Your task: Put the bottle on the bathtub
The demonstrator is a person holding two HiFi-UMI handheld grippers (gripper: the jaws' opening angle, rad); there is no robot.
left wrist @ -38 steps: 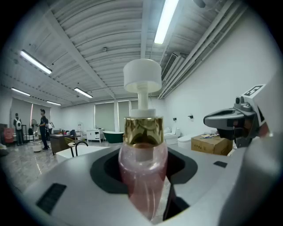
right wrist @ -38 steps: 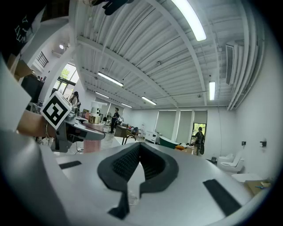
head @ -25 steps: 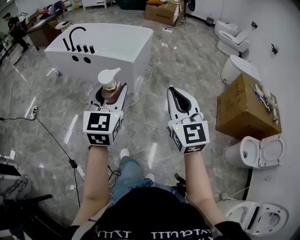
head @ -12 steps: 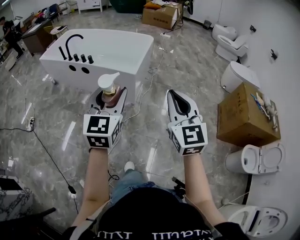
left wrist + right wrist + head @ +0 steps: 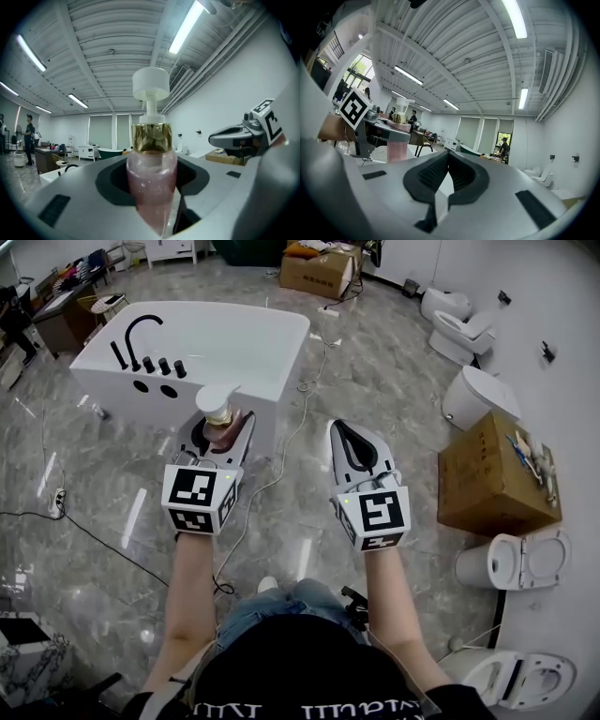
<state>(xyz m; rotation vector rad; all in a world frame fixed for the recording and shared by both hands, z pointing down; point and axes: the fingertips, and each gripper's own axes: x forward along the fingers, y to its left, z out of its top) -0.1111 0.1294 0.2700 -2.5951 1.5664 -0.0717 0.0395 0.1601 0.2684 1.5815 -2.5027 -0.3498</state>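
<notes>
A clear pink bottle (image 5: 225, 430) with a gold collar and a white pump head stands upright in my left gripper (image 5: 223, 424), which is shut on it. In the left gripper view the bottle (image 5: 151, 180) fills the middle between the jaws of the left gripper (image 5: 151, 187). The white bathtub (image 5: 272, 326) with a black faucet (image 5: 138, 337) lies just ahead of the left gripper, lower than the bottle. My right gripper (image 5: 348, 439) hovers level with the left one, to its right, over the floor. The right gripper (image 5: 447, 157) is shut, its pads meeting with nothing between them.
A cardboard box (image 5: 492, 468) stands at the right beside several white toilets (image 5: 514, 559) along the wall. Another box (image 5: 319, 268) sits beyond the tub. A cable (image 5: 281, 451) snakes over the grey marble floor by the tub's near corner. A person (image 5: 504, 146) stands far off.
The bathtub has come closer and now sits just in front of the left gripper. Both grippers keep their pose, the bottle still held.
</notes>
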